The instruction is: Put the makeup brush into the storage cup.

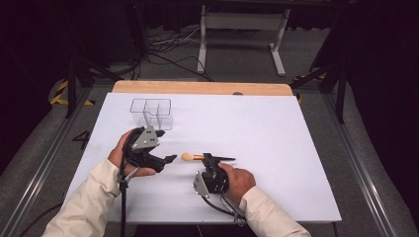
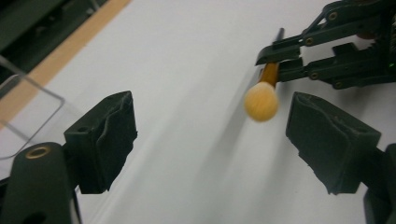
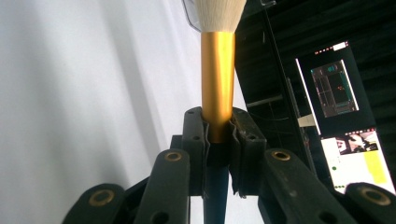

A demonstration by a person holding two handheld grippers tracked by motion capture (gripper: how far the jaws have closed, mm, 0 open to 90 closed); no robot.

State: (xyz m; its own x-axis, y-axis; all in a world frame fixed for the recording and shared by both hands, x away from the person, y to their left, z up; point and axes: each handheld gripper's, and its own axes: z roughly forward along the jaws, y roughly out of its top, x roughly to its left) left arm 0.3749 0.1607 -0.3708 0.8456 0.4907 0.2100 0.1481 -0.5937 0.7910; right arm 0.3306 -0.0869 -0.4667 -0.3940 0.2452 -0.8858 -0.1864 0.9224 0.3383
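Brush (image 1: pixel 193 157) is riding level just above the table (image 1: pixel 276 148), because your right gripper (image 3: pixel 218 135) is clamping its gold ferrule (image 3: pixel 217 79) side-on, pads squeezing the handle, bristle head pointing toward your left hand. That hold is leaving the soft tip free and clear of the sheet. Your left gripper (image 2: pixel 210 135) is hanging just beside that tip with its jaws apart, gripping nothing and touching nothing. Farther back, the clear organizer (image 1: pixel 153 112) is standing near the table's far left, probably waiting for the brush
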